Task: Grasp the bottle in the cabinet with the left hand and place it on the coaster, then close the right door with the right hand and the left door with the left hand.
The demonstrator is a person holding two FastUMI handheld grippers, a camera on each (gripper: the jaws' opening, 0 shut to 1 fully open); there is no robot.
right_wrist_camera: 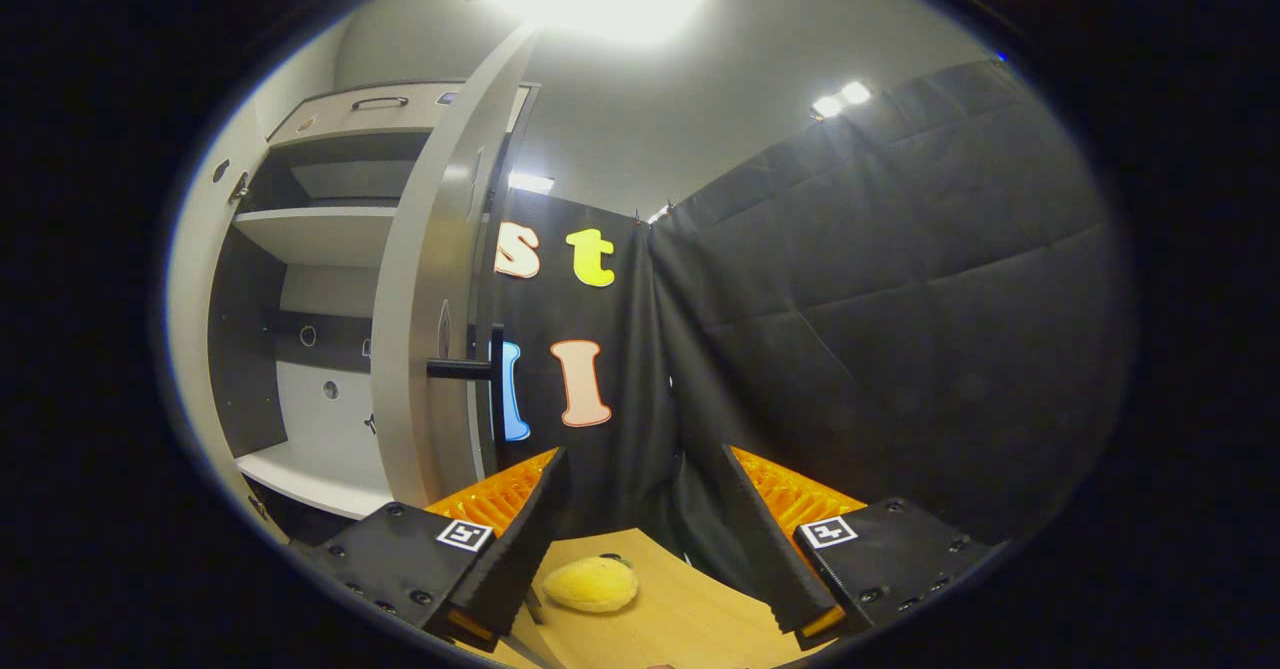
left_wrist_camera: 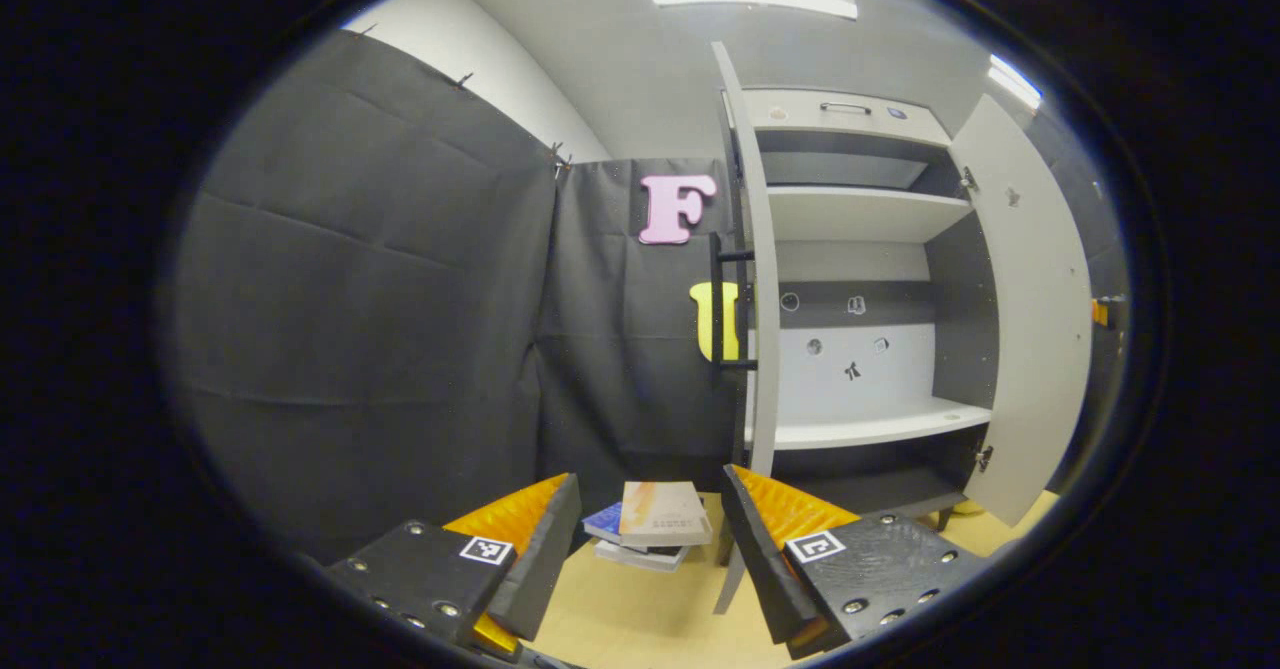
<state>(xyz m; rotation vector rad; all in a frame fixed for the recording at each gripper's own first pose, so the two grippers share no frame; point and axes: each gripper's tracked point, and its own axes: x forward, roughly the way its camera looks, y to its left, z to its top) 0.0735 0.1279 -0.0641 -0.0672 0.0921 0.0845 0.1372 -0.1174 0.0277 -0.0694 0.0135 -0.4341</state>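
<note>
- The left gripper (left_wrist_camera: 650, 539) has its fingers spread wide with nothing between them; it hangs over the table (left_wrist_camera: 640, 619), aimed at the edge of the left door (left_wrist_camera: 760, 279).
- The right gripper (right_wrist_camera: 640, 539) is likewise spread and empty, low over the table beside the right door (right_wrist_camera: 430, 279).
- The cabinet (left_wrist_camera: 870, 279) stands open, both doors swung out. I see no bottle on the shelves (left_wrist_camera: 860, 214) that show, and no coaster; from these views I cannot tell where either one is.
- Judging by the bare shelves, the bottle may be already out, which would leave the doors to shut.
- The doors look like stiff, light panels on hinges; each should swing with a plain push.
- Best hold on the left door is its dark bar handle (left_wrist_camera: 722, 299) on the outer face; the right door has a like handle (right_wrist_camera: 490, 369), just ahead of the right gripper.
- A stack of books (left_wrist_camera: 650, 524) lies on the table near the foot of the left door, close to its swing path; it could catch the panel or the gripper.
- A yellow soft lump (right_wrist_camera: 592, 584) lies on the table between the right fingers, low enough to pass over.
</note>
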